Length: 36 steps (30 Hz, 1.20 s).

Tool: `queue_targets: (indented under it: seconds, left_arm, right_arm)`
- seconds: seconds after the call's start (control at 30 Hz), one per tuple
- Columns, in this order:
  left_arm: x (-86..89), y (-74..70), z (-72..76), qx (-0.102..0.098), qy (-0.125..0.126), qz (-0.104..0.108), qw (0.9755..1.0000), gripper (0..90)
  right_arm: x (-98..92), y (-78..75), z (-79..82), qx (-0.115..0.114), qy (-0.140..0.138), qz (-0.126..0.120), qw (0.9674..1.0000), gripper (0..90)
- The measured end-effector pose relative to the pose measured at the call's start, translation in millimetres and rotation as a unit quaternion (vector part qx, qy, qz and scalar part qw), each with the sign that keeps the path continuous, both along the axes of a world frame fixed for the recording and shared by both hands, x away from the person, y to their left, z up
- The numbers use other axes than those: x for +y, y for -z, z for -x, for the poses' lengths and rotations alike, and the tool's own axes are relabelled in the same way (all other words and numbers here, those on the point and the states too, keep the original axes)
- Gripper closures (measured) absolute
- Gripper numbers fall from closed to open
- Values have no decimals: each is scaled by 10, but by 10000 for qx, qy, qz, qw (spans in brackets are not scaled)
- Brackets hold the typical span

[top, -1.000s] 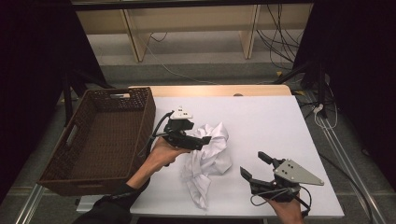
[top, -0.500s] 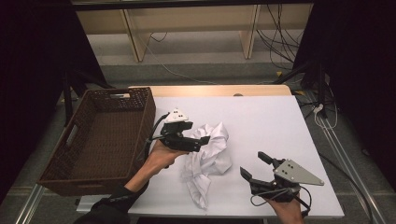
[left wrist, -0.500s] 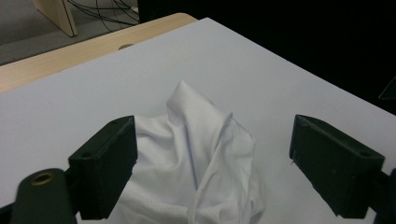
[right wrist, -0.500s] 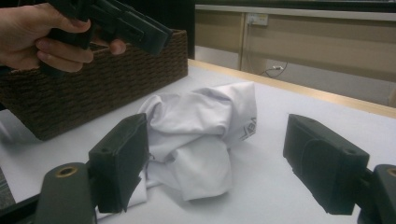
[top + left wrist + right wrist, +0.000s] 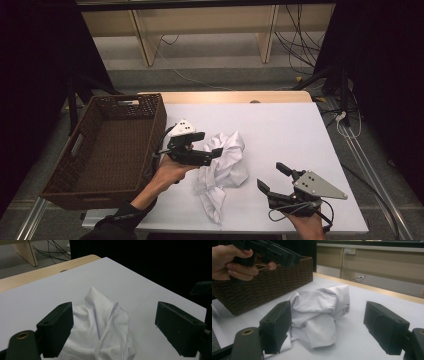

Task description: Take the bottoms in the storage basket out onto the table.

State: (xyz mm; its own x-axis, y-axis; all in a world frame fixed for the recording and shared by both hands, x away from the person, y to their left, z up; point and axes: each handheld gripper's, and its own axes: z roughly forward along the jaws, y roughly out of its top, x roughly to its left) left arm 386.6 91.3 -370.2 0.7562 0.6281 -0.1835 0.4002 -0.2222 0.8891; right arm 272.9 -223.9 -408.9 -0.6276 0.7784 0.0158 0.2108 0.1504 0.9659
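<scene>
A crumpled white cloth (image 5: 225,165) lies on the white table (image 5: 280,125), right of a brown wicker basket (image 5: 107,145). My left gripper (image 5: 212,145) hovers over the cloth's left edge, tilted down at it, jaws open. In the left gripper view the cloth (image 5: 100,325) lies below and between the open jaws of the left gripper (image 5: 113,307), untouched. My right gripper (image 5: 274,177) rests near the table's front right, open and aimed at the cloth. In its own view the right gripper (image 5: 327,307) frames the cloth (image 5: 319,310) between empty jaws, and the left gripper (image 5: 274,252) hangs at top left.
The basket (image 5: 249,290) is empty and stands at the table's left edge. A wooden strip (image 5: 225,96) runs along the table's far edge. Cables and shelf legs lie on the floor beyond. Bare tabletop extends to the right of the cloth.
The left gripper has drifted slightly left above the cloth. The right gripper and the cloth have not moved.
</scene>
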Motion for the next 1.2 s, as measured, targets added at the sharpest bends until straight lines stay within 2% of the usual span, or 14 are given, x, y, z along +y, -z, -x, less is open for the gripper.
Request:
queue_targets:
  seconds: [0.3, 0.63, 0.93, 1.0, 1.07, 1.2]
  left_arm:
    - [38, 18, 62, -68, -10, 35, 10000, 152]
    - [114, -1, 140, -261, -71, 261, 9993, 153]
    - [211, 88, 261, -419, -82, 344, 9985, 152]
    - [233, 97, 278, -376, -98, 408, 9984, 152]
    - [265, 85, 286, -249, -68, 600, 9979, 152]
    - [295, 54, 319, -368, -78, 661, 9971, 153]
  right_arm:
    - [15, 0, 5, -9, -18, -11, 10000, 234]
    - [9, -5, 10, -12, -19, -28, 10000, 233]
    - [6, -6, 11, -9, -18, -47, 10000, 232]
    - [8, -6, 11, -2, -20, -39, 10000, 233]
    - [12, -4, 9, -15, -25, -47, 10000, 233]
    - [12, -1, 8, 16, -22, -35, 10000, 232]
